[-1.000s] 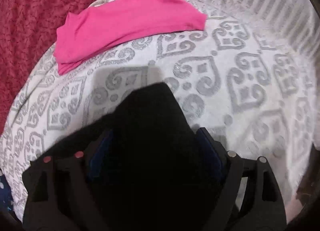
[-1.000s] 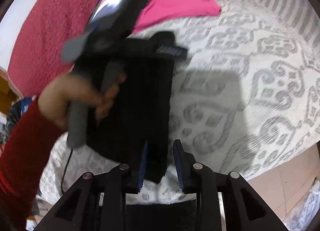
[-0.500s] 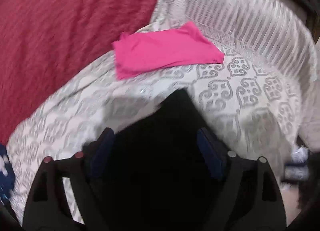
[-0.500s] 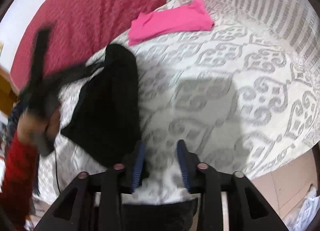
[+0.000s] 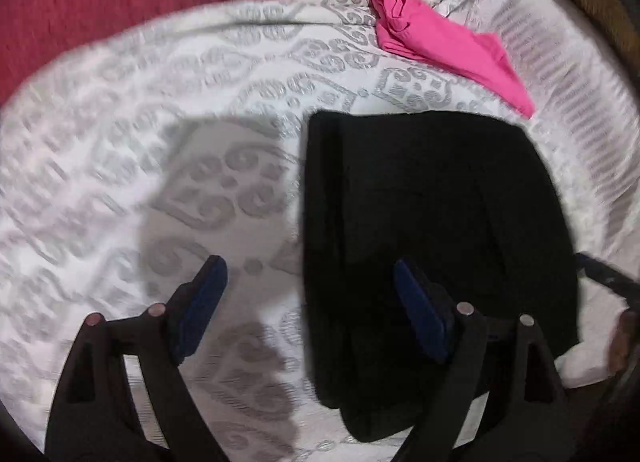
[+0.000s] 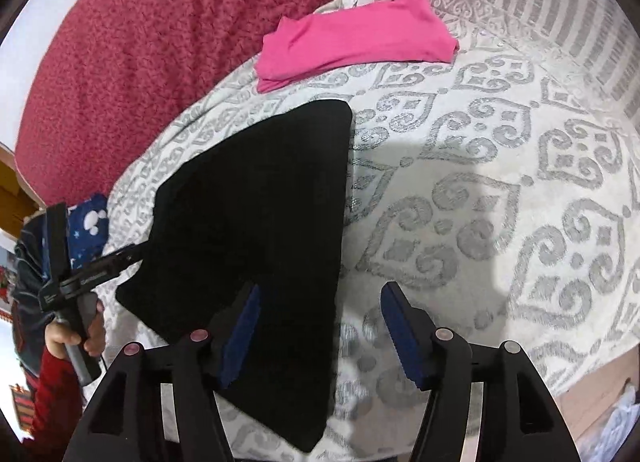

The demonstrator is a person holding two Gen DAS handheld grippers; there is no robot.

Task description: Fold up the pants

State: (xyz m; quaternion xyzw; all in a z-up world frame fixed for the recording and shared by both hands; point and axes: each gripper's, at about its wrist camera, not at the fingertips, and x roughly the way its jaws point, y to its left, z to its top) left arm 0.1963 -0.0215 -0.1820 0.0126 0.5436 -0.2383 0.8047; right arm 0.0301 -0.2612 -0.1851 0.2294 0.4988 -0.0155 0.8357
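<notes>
Right wrist view: right gripper (image 6: 318, 326) jaws opening, nothing pinched; folded black fabric pants (image 6: 260, 214) flat on grey-patterned white bedspread (image 6: 500, 182), at ten o'clock. Left gripper (image 5: 308, 310) gapes wide, empty.

The folded fabric pants (image 6: 256, 222) are plain black. They lie on a white bedspread (image 6: 500, 166) woven with grey scroll-and-diamond motifs and a grey-striped border. The folded knit garment (image 6: 356, 38) is bright pink. The textured blanket (image 6: 168, 42) is deep red. A dark blue cloth (image 6: 90, 228) carries white spots.
</notes>
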